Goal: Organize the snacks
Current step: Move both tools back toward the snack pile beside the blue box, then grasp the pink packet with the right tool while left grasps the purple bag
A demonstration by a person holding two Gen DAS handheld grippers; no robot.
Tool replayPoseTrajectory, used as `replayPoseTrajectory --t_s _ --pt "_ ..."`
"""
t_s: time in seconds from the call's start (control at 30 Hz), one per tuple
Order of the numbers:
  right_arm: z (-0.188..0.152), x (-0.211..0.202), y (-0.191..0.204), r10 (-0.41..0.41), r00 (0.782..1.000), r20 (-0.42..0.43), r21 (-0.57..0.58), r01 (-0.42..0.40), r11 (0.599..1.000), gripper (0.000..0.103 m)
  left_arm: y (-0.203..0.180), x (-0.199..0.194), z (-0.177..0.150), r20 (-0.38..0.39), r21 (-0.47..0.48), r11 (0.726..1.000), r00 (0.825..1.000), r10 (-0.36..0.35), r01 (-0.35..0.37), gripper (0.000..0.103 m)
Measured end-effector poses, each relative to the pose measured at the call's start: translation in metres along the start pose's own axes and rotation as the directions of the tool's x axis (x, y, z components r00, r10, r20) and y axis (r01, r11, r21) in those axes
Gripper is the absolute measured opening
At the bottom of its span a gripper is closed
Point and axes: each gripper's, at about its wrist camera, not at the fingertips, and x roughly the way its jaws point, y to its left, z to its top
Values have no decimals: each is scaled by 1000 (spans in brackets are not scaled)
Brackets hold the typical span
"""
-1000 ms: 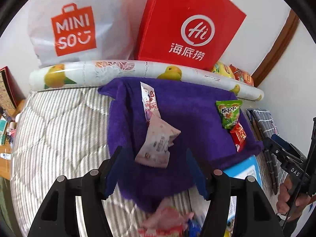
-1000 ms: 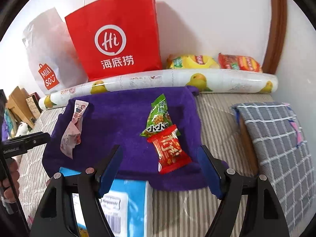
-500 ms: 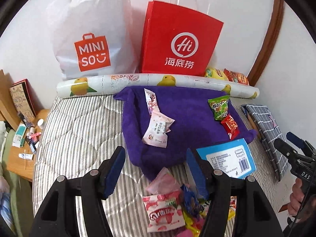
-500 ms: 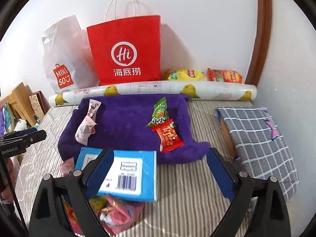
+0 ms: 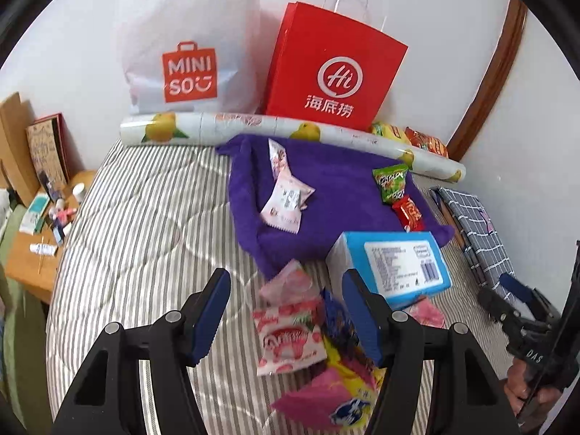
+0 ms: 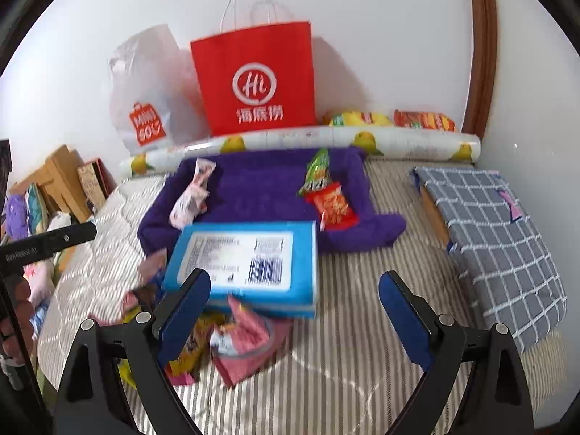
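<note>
A heap of snack packets [image 5: 308,340] lies on the striped bed [image 5: 137,224], partly under a blue box [image 6: 246,257]. Four more, I think, sit on the purple towel [image 5: 337,188]. The left gripper [image 5: 286,315] and right gripper [image 6: 295,311] are both wide open, holding nothing.

The grey-and-white striped quilted bed [image 5: 145,224] carries a purple plush towel [image 5: 337,195], a blue rectangular carton [image 6: 246,257], a loose heap of colourful snack packets [image 5: 319,344], a grey checked cushion [image 6: 500,232] and a fruit-printed roll [image 5: 275,130]
</note>
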Motion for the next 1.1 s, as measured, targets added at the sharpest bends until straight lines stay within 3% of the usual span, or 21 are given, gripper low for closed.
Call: replayPoseTrajectory --t_s 0.13,0.3,0.73,1.1 --pt "-22 6 7 60 998 -32 0 -60 998 94 9 0 -14 -4 -24 1000 1000 -10 9 62" --pt "-48 20 20 96 993 -72 -33 -98 995 94 20 -2 -31 -5 -32 999 1000 2 -2 71" --pt "-66 55 33 -8 995 -96 -108 -3 994 93 42 -1 -50 -31 -72 997 1000 1 -4 72" --pt "-64 71 33 -5 995 -104 -91 -5 996 82 38 -2 -53 -25 -80 996 999 -46 44 72"
